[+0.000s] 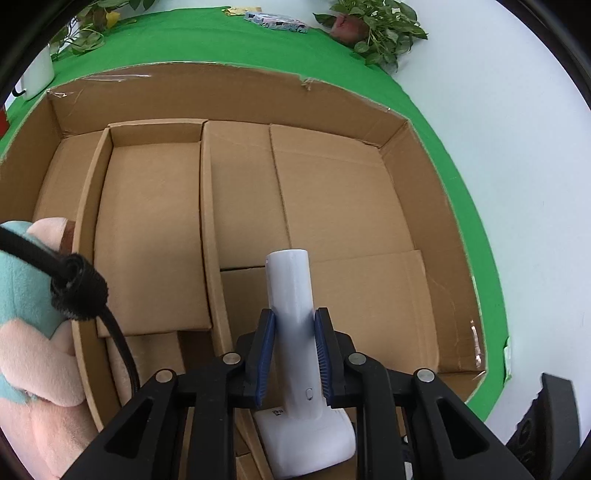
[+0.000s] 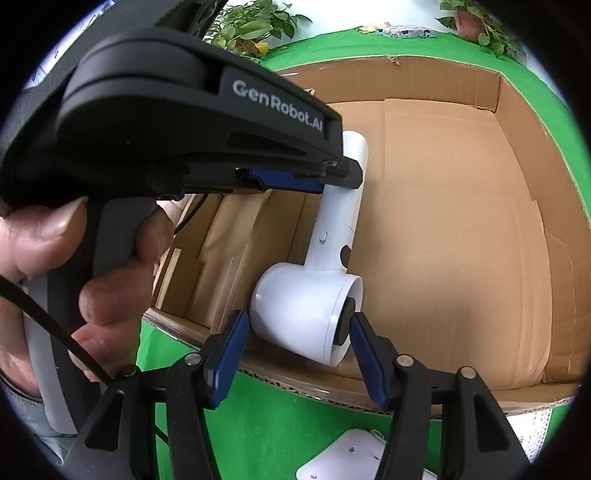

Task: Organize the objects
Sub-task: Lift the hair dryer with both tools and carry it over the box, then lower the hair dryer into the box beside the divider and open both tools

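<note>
A: Item one, cardboard box (image 1: pixel 236 92). It is sitting on the green cloth (image 1: pixel 461 155) and filling most of the left wrist view, with cardboard dividers (image 1: pixel 205 221) splitting it into compartments.

B: Item two?

A: Plush toy (image 1: pixel 26 332), pink and teal, lying at nine o'clock in the left wrist view, in the leftmost compartment. A black cable (image 1: pixel 79 284) is crossing in front of it.

B: Item three, the task's thing?

A: White hair dryer (image 2: pixel 314 295). It is hanging inside the box, over the large compartment at the box's near edge, handle up and barrel down.

B: The tongs?

A: Left gripper (image 1: pixel 295 354) is clamping the dryer's handle, its blue pads (image 1: pixel 266 354) pressing on both sides. In the right wrist view the same gripper is showing at ten o'clock, a person's hand (image 2: pixel 74 258) wrapping its grip. Right gripper (image 2: pixel 295 354) is standing about half wide, its fingers flanking the dryer's barrel at six o'clock; whether the pads are touching it, I cannot tell.

B: Smallest entries?

A: Potted plants (image 1: pixel 376 26) at one o'clock beyond the cloth, and a flat white object (image 2: pixel 351 458) lying on the cloth at six o'clock.
</note>
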Available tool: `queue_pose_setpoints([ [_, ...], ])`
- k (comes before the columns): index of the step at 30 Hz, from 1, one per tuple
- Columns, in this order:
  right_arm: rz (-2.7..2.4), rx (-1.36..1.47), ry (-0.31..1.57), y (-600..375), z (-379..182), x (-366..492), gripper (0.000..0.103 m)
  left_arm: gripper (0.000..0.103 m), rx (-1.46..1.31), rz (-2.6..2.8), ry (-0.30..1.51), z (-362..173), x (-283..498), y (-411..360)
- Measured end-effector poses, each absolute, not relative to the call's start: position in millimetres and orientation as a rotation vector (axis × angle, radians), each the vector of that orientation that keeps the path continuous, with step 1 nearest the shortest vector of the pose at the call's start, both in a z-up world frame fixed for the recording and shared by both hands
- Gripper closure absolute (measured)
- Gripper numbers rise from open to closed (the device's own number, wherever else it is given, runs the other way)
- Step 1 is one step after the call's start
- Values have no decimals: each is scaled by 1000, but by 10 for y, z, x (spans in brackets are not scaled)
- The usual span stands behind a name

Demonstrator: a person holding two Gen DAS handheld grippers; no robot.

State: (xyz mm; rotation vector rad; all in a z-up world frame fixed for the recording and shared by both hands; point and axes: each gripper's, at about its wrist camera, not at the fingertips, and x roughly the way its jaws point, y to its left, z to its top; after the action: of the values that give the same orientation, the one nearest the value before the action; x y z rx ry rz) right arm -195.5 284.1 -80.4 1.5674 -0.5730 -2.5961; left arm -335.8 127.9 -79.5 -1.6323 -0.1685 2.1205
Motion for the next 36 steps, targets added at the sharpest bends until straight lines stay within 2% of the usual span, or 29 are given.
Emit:
queue_pose_setpoints([
  [1,-2596,1557,-572,2848,-798,-1930,46,91,-1638,2125,-154,-794,-3350,1283],
  [11,-2618,1521,-681,3127,-782,-1822,46,90,-1604,2187,-132,-613,-3233,1166],
  [17,-2669,1516,-600,3078,-798,-1894,46,89,-1455,2291,-30,-153,-2958,1024],
  [20,-2662,1524,-557,3120,-727,-2183,46,84,-1406,2369,-3,-20,-2781,858],
  [26,-2640,1551,-546,3037,-803,-2348,46,84,-1496,2367,-26,-271,-2456,542],
  [29,-2626,1567,-564,3017,-856,-2387,51,84,-1519,2327,-64,-389,-2335,496],
  [31,-2614,1578,-569,2988,-873,-2390,63,84,-1530,2317,-79,-421,-2293,485],
  [33,-2619,1596,-536,2949,-868,-2370,69,84,-1542,2313,-88,-450,-2257,485],
  [36,-2632,1603,-523,2923,-876,-2362,70,84,-1557,2304,-102,-497,-2228,459],
])
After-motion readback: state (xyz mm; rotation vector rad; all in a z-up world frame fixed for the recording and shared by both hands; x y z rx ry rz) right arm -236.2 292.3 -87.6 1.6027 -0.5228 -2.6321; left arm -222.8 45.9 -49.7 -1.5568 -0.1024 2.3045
